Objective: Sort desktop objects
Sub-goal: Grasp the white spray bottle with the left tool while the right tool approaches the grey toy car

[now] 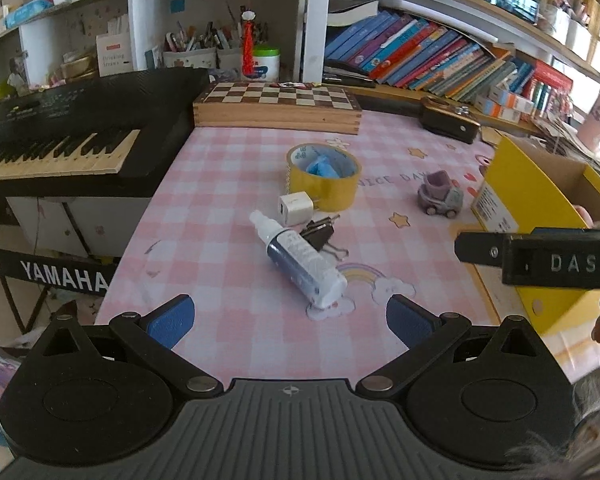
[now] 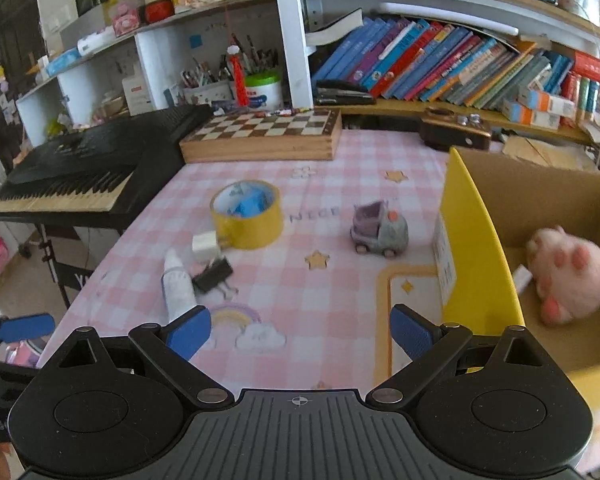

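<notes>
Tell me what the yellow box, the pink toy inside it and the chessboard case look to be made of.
Yellow open-topped box: cardboard, seemingly; brown raw inside, printed matte yellow outside.
Pink paw-shaped plush toy: soft fuzzy fabric, judging by its blurred, fluffy outline.
Checkered chessboard case: wood, likely varnished; visible grain and jointed corners.

Pink plush toy [image 2: 568, 276] inside yellow cardboard box [image 2: 476, 240].
</notes>
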A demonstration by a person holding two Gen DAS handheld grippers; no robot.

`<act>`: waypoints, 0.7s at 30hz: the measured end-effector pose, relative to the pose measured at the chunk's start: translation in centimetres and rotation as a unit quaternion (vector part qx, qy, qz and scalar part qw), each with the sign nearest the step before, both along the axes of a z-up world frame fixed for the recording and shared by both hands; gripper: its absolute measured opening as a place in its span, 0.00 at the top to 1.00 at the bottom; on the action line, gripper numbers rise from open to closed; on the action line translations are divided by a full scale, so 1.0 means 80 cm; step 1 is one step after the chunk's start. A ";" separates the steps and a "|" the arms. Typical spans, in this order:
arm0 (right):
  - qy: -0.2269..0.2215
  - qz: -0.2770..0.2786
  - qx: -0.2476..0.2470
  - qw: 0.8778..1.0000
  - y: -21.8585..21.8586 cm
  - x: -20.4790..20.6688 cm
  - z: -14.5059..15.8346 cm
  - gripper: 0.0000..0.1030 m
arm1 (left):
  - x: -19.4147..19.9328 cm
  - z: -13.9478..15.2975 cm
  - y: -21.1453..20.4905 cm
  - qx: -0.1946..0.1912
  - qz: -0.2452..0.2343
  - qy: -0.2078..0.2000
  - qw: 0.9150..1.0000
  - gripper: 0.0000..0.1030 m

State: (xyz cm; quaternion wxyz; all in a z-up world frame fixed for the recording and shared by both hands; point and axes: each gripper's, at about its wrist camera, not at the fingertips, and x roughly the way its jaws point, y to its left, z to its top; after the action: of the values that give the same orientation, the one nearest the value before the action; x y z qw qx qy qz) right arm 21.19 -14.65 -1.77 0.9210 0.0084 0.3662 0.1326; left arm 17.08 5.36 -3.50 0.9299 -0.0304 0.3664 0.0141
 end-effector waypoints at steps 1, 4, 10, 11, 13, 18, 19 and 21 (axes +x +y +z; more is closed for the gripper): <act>0.000 -0.003 0.001 1.000 0.000 0.007 0.000 0.05 | 0.006 -0.002 -0.001 0.002 0.002 0.000 1.000 0.00; 0.002 -0.014 0.004 1.000 -0.001 0.031 -0.002 0.05 | 0.025 -0.008 -0.005 0.006 0.005 -0.001 1.000 0.00; 0.006 -0.029 0.007 1.000 -0.002 0.080 -0.009 0.05 | 0.063 -0.021 -0.017 0.006 0.009 0.000 1.000 0.01; 0.007 -0.029 0.005 1.000 -0.001 0.087 -0.010 0.05 | 0.069 -0.024 -0.018 0.005 0.009 0.002 1.000 0.01; 0.010 -0.031 0.001 0.999 -0.001 0.100 -0.014 0.05 | 0.081 -0.029 -0.020 0.006 0.011 0.006 1.000 0.02; 0.020 -0.037 -0.005 0.999 0.002 0.129 -0.026 0.05 | 0.106 -0.043 -0.025 0.008 0.013 0.016 1.000 0.04; 0.023 -0.038 -0.005 0.999 0.002 0.133 -0.029 0.05 | 0.110 -0.045 -0.027 0.009 0.013 0.018 1.000 0.06; 0.030 -0.041 -0.007 0.999 0.003 0.141 -0.035 0.05 | 0.117 -0.050 -0.030 0.010 0.010 0.022 1.000 0.09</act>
State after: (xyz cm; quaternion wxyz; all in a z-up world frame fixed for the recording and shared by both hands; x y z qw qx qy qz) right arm 32.47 -14.42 -4.59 0.9143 0.0214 0.3939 0.0917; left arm 26.46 2.95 -7.50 0.9215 -0.0245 0.3866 0.0280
